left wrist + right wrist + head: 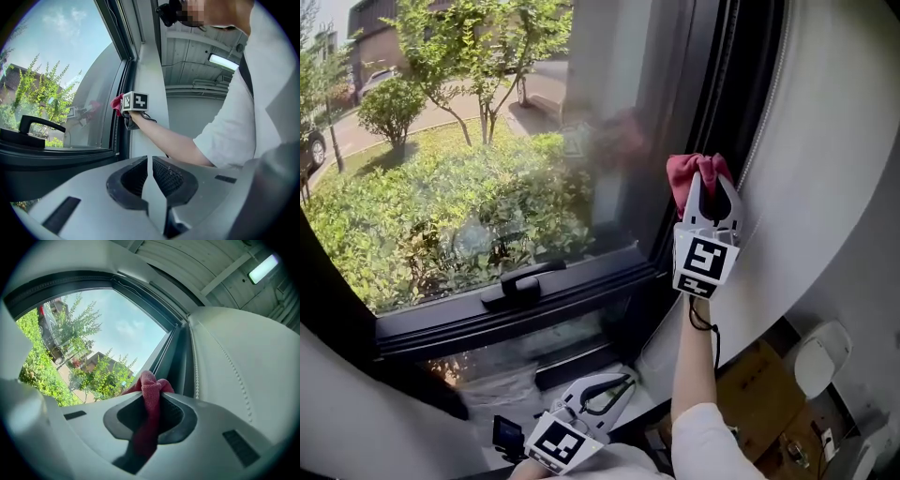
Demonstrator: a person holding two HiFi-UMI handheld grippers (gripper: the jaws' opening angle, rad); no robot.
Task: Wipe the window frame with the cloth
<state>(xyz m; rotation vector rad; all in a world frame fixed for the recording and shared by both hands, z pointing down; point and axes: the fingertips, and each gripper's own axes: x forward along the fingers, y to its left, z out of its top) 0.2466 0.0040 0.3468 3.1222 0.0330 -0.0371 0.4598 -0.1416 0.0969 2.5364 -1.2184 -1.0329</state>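
**Right gripper** (152, 401): the jaws are closed on the red cloth (151, 389). The cloth is bunched between them, with a wad standing past the tips and a tail hanging back through the gripper. In my judgement the wad is left proud so that fabric, not plastic, meets the surface.

**Position:** the cloth sits against the dark upright window frame (712, 103) at the right edge of the glass, partway up. Contact looks made but cannot be confirmed.

**Orientation:** the cloth's long axis runs along the gripper and points upward into the frame's channel. The frame member itself runs up and down, so strokes would likely follow it.

**Left gripper** (150, 173): the jaws are together with nothing between them. It is held low by the sill, below the window handle (523, 281) and well apart from the work. It appears parked.
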